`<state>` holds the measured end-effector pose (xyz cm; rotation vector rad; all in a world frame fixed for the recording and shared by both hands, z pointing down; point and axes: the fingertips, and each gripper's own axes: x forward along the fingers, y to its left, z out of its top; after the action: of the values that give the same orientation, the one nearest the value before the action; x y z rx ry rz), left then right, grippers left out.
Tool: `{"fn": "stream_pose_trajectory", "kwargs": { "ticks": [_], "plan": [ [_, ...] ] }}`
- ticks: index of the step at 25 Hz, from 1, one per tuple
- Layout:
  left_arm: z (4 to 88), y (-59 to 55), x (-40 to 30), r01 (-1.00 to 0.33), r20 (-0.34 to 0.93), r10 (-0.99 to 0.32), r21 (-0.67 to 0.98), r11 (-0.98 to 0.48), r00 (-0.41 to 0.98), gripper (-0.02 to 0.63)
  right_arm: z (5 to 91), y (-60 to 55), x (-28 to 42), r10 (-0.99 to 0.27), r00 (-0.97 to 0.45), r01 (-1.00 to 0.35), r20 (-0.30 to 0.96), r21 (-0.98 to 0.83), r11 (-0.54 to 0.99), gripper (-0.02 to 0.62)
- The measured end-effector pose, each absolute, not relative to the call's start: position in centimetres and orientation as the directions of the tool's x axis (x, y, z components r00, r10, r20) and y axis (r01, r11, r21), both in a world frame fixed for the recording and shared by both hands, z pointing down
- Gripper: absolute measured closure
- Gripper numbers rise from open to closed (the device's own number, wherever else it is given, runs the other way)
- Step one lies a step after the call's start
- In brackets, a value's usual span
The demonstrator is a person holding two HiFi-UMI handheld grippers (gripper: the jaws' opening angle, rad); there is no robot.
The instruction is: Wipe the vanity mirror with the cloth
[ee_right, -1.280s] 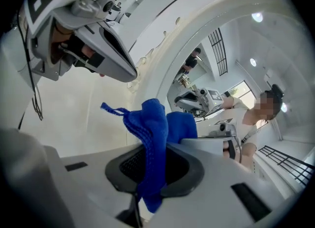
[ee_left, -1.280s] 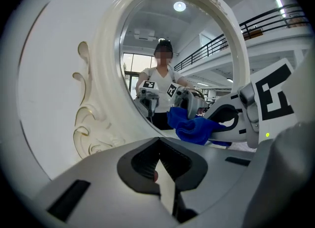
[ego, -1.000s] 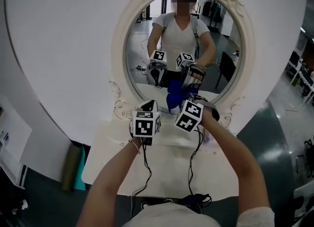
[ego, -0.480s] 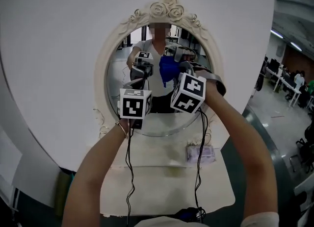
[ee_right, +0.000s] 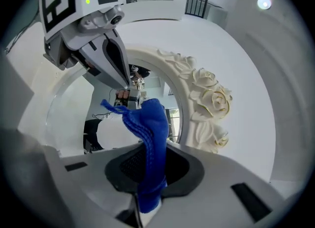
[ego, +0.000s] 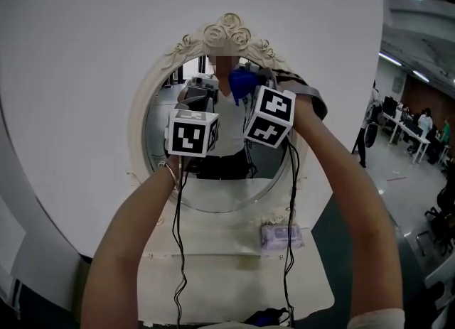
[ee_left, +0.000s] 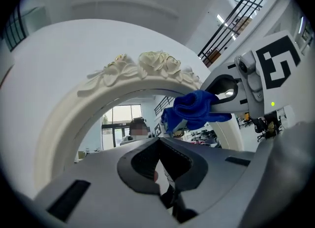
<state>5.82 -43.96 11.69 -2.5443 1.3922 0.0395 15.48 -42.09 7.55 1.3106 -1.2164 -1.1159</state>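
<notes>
The vanity mirror (ego: 213, 191) is an oval glass in a cream frame (ego: 227, 33) with carved roses on top. My right gripper (ego: 250, 87) is shut on a blue cloth (ego: 241, 82), which is raised to the upper part of the glass, just under the roses. In the right gripper view the cloth (ee_right: 150, 138) sticks up from between the right gripper (ee_right: 147, 173) jaws, next to the rose carving (ee_right: 209, 104). My left gripper (ego: 200, 99) is held up beside it on the left, shut with nothing in it. In its own view the left gripper (ee_left: 158, 143) faces the glass, with the cloth (ee_left: 194, 111) up to the right.
The mirror stands on a white vanity table (ego: 213, 278) against a white curved wall. A small wrapped packet (ego: 279, 235) lies on the table at the right, below the mirror. Cables hang from both grippers down over the table. An open hall with desks lies far right.
Both grippers have risen from the mirror's lower edge to the top of the glass, the right one carrying the blue cloth with it. The head view has tilted up with them.
</notes>
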Motion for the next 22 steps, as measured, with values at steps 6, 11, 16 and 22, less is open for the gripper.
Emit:
{"fn": "stream_pose_trajectory", "kwargs": {
  "ticks": [6, 11, 16, 22],
  "plan": [
    [12.2, -44.2, 7.0, -0.831, -0.13, -0.825, -0.183, -0.526, 0.551, 0.6, 7.8, -42.1, 15.7, -0.998, 0.07, -0.036, -0.007, 0.999, -0.01, 0.529],
    [12.7, -43.9, 8.0, -0.825, -0.124, -0.82, -0.19, -0.533, 0.558, 0.601, 8.6, -41.9, 16.2, -0.996, 0.085, -0.014, 0.008, 1.0, 0.007, 0.529],
    [13.9, -43.6, 9.3, -0.81, -0.101, -0.811, -0.206, -0.549, 0.576, 0.601, 9.5, -41.7, 17.2, -0.994, 0.102, -0.03, 0.028, 0.999, 0.025, 0.529],
    [16.9, -43.6, 10.4, -0.797, -0.054, -0.807, -0.204, -0.568, 0.588, 0.6, 12.3, -41.7, 18.0, -0.991, 0.117, -0.048, 0.066, 0.997, 0.061, 0.529]
  ]
}}
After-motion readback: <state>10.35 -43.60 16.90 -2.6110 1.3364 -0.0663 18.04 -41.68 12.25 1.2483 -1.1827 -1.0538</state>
